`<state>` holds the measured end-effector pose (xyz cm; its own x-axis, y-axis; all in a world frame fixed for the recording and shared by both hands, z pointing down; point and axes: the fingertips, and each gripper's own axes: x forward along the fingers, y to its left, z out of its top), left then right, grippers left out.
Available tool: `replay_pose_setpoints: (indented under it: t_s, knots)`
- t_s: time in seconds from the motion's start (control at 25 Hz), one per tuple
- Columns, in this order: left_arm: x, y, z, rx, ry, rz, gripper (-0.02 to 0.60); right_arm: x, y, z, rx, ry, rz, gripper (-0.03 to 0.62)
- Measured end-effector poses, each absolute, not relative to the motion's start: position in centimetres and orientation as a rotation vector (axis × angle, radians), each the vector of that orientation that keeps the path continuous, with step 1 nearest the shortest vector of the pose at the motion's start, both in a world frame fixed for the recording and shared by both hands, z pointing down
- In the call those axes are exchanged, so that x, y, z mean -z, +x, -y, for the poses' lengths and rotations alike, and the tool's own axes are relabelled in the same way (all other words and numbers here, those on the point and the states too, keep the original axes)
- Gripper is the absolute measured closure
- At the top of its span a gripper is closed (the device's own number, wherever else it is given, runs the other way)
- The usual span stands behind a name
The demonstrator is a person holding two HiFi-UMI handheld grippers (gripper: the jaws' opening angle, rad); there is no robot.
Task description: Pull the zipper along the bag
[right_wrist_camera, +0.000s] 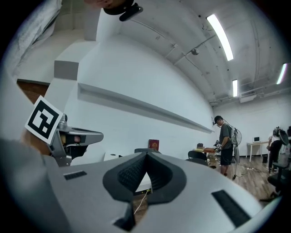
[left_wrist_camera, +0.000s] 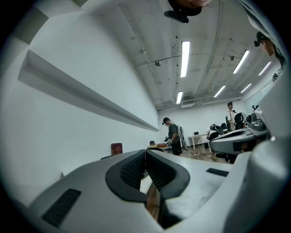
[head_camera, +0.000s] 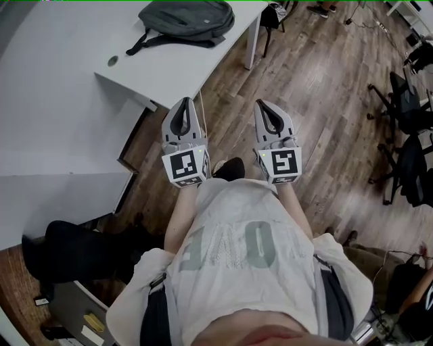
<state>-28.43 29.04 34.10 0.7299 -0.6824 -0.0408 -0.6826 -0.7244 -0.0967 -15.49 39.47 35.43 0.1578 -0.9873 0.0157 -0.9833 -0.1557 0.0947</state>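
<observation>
1. Left tool [head_camera: 183,103]: jaws clenched, pads meeting at the tips, nothing between them. Held level, off the surface's [head_camera: 61,88] near edge, over the floor [head_camera: 318,81]. Its marker cube [head_camera: 186,167] sits at the rear, toward the holder.
2. Right tool [head_camera: 264,105]: jaws likewise clenched on nothing, tips together. Level, parallel to the left tool, on the side further from the surface, also over the floor. A second marker cube [head_camera: 280,164] sits at its rear.
3. Bag [head_camera: 189,20]: dark grey backpack, lying flat on the far end of the surface, a strap trailing toward the surface's middle. Well apart from both tools, untouched. Zipper too small to make out.
4. Disc [head_camera: 112,61]: small, dark, round, on the surface between the bag and the near edge.
5. Cord [right_wrist_camera: 140,200]: thin, pale, hanging below the surface's edge, seen under the right tool's jaws.
6. Red box [right_wrist_camera: 153,144]: upright, seen past the surface.
7. Person [right_wrist_camera: 225,141]: standing well beyond the surface, at another table.
8. Chairs [head_camera: 406,101]: dark, on the floor, well apart from the surface.
9. Ceiling lights [left_wrist_camera: 184,59]: long strips, lit.
</observation>
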Motion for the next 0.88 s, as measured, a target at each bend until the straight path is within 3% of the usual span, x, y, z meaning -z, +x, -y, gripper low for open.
replay_pose_setpoints:
  t_s: [0.36,0.88]
  knots:
    - [-35.5,-28.2,-24.1,-0.021,-2.831,-1.209,0.555,-37.0,-14.3,-36.0,0.057,2.280,2.015,0.568]
    - [-36.3,-17.4,-8.0,0.005,-2.827,-1.174,0.555,-38.1,-3.3,-21.8,0.011,2.273,1.964,0.567]
